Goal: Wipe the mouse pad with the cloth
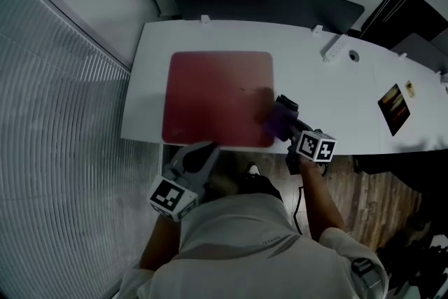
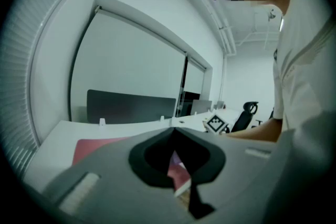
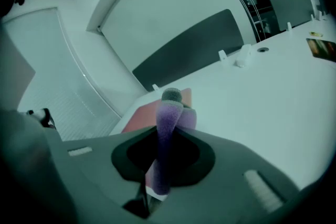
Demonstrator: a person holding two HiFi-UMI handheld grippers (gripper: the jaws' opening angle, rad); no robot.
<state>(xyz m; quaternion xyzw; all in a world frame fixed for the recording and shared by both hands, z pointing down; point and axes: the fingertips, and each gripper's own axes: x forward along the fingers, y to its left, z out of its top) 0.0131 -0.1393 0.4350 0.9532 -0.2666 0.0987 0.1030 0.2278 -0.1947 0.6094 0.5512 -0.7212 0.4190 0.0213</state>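
A red mouse pad (image 1: 213,96) lies flat on the white desk (image 1: 329,98), toward its left end. My right gripper (image 1: 283,114) is shut on a purple cloth (image 1: 278,120), which sits at the pad's near right corner. In the right gripper view the cloth (image 3: 168,123) stands folded between the jaws, with the pad (image 3: 143,114) just beyond. My left gripper (image 1: 208,150) hovers off the desk's front edge below the pad's near left corner, shut and holding nothing. Past its closed jaws, the left gripper view shows the pad (image 2: 97,145).
A dark partition (image 1: 266,3) runs along the desk's far edge. A white power strip (image 1: 334,49) and a dark card (image 1: 394,107) lie to the right on the desk. Window blinds (image 1: 56,115) fill the left side. An office chair (image 2: 247,113) stands far right.
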